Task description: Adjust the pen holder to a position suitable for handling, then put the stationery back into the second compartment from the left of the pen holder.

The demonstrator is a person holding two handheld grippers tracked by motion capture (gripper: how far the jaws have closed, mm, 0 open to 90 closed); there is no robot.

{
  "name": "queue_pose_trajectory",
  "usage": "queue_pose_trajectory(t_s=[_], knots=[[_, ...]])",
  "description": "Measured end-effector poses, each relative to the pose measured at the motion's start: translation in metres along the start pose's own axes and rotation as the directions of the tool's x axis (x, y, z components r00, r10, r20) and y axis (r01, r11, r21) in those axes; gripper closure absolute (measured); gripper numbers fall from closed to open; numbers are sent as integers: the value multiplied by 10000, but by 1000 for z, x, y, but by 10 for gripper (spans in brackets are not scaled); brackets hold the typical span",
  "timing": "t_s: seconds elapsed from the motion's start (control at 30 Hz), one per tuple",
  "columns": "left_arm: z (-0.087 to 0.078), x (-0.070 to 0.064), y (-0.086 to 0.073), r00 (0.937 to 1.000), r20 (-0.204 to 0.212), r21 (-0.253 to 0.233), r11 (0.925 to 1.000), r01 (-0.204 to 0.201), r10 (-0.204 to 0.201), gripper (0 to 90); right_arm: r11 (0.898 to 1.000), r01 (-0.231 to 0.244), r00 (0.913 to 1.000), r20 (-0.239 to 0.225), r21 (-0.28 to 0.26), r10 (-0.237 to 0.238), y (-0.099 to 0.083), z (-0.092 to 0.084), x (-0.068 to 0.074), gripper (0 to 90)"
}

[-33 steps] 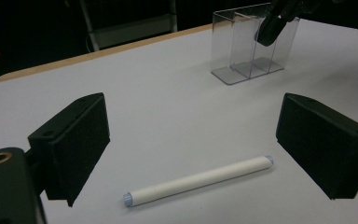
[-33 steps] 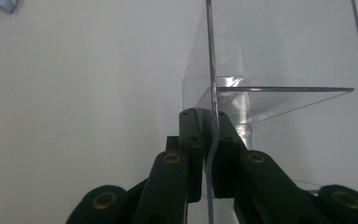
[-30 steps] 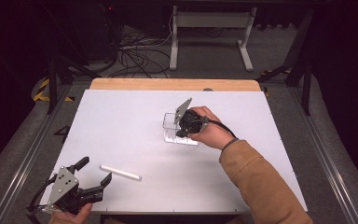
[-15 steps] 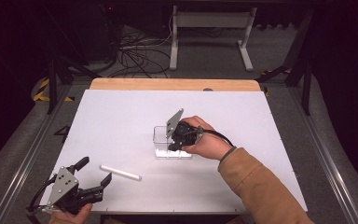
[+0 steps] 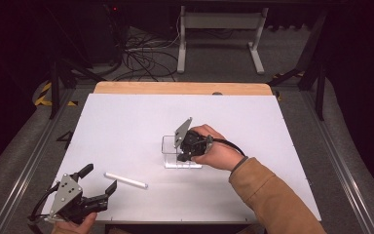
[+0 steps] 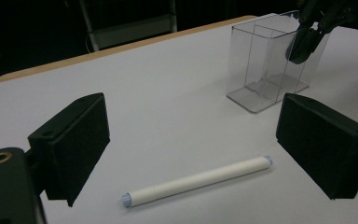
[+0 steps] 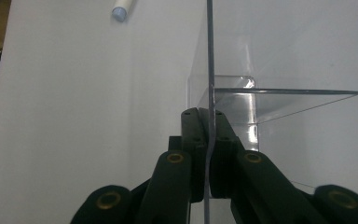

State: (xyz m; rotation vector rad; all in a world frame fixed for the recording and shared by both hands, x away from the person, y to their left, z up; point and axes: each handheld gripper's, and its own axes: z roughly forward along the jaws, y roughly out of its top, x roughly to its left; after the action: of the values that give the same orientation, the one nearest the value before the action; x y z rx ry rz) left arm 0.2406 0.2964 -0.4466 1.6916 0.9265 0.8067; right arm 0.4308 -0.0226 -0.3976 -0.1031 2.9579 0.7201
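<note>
Looking down from the high view, my right gripper [image 5: 181, 155] pinches a wall of the clear box [image 5: 171, 152] mid-table, while my left gripper [image 5: 99, 186] sits spread wide near the table's edge, the white tube [image 5: 125, 180] just beyond its fingertips. Through the left gripper view, the tube [image 6: 196, 180] lies between my parted jaws, untouched, the box [image 6: 266, 60] farther ahead. Through the right gripper view, my jaws are clamped on the box's wall [image 7: 209, 70].

Container [image 5: 175, 152] stands upright near middle of surface [image 5: 126, 122]. Stick [image 5: 125, 180] lies flat nearer to person, left of container, well apart. Left gripper [image 5: 97, 187] just beside stick, at near-left corner.
</note>
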Motion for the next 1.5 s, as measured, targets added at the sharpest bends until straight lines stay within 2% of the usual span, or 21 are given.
queue_pose_trajectory(t_s=[0.1, 0.23, 0.27, 0.33, 0.37, 0.43, 0.47, 0.53, 0.57, 0.63, 0.67, 0.7, 0.73, 0.8, 0.83, 0.87, 1.0, 1.13, 1.37, 1.43, 1.5], knots=[[0, 0, 0, 10000, 15, 9, 10000, 37, -37, 104, 10000, -8, 10000, 1, -18, 8, 0, 0, 0, 858], [0, 0, 0, 10000, 8, -5, 10000, 3, -3, 104, 9990, -317, 9993, 182, -303, 322, -1, -5, 2, 693], [0, 0, 0, 10000, 16, 8, 10000, 35, -35, 104, 9967, -559, 9977, 345, -585, 580, -2, -10, 3, 597], [0, 0, 0, 10000, -1, 14, 10000, 15, -15, 104, 9952, -598, 9967, 501, -771, 638, -3, -13, 4, 562], [-1, 0, 0, 10000, -16, -6, 10000, 64, -64, 104, 9900, -772, 9937, 716, -1185, 861, -4, -17, 8, 500], [-2, 0, 0, 10000, -57, -70, 9999, 79, -80, 104, 9844, -906, 9895, 978, -1511, 1061, -2, -23, 12, 440], [-3, 1, 1, 9999, -83, -102, 9999, 81, -82, 104, 9844, -906, 9895, 978, -1511, 1061, -2, -23, 12, 440], [-2, 1, 1, 9999, -72, -97, 9999, 93, -93, 104, 9725, -1008, 9840, 1234, -2100, 1286, 1, -30, 18, 386], [-2, 1, 1, 9999, -65, -77, 9999, 94, -94, 104, 9725, -1008, 9840, 1234, -2100, 1286, 1, -30, 18, 386], [-2, 1, 1, 10000, -79, -80, 10000, 49, -50, 104, 9592, -1168, 9788, 1337, -2575, 1551, 4, -34, 23, 340], [-3, 1, 1, 9999, -83, -103, 9999, 94, -94, 104, 9481, -1293, 9758, 1326, -2905, 1737, 7, -35, 26, 317], [-4, 2, 1, 9999, -76, -119, 9999, 74, -75, 104, 9421, -1373, 9735, 1337, -3060, 1853, 9, -35, 28, 303], [-4, 2, 1, 9999, -76, -119, 9999, 74, -75, 104, 9421, -1373, 9735, 1337, -3060, 1853, 9, -35, 28, 303], [-5, 2, 1, 9999, -92, -115, 9998, 135, -136, 104, 9340, -1480, 9714, 1297, -3251, 1990, 13, -34, 31, 289], [-5, 2, 0, 9998, -99, -129, 9998, 149, -150, 104, 9236, -1594, 9693, 1221, -3487, 2134, 17, -33, 33, 270], [-5, 3, 0, 9998, -114, -136, 9998, 133, -135, 104, 9236, -1594, 9693, 1221, -3487, 2134, 17, -33, 33, 270], [-7, 4, 0, 9998, -127, -149, 9998, 132, -134, 104, 9092, -1782, 9645, 1160, -3764, 2371, 25, -29, 35, 236], [-7, 5, 0, 9997, -134, -137, 9997, 181, -183, 104, 9023, -1825, 9631, 1138, -3905, 2440, 32, -26, 37, 222], [-7, 5, -1, 9998, -137, -162, 9998, 145, -147, 104, 9003, -1787, 9651, 1075, -3969, 2389, 38, -24, 40, 216], [-7, 5, -1, 9997, -158, -152, 9997, 182, -184, 104, 8966, -1825, 9632, 1098, -4034, 2454, 39, -24, 40, 211], [-7, 5, -1, 9997, -162, -159, 9997, 185, -188, 104, 8856, -1985, 9576, 1094, -4199, 2665, 41, -22, 41, 206]])
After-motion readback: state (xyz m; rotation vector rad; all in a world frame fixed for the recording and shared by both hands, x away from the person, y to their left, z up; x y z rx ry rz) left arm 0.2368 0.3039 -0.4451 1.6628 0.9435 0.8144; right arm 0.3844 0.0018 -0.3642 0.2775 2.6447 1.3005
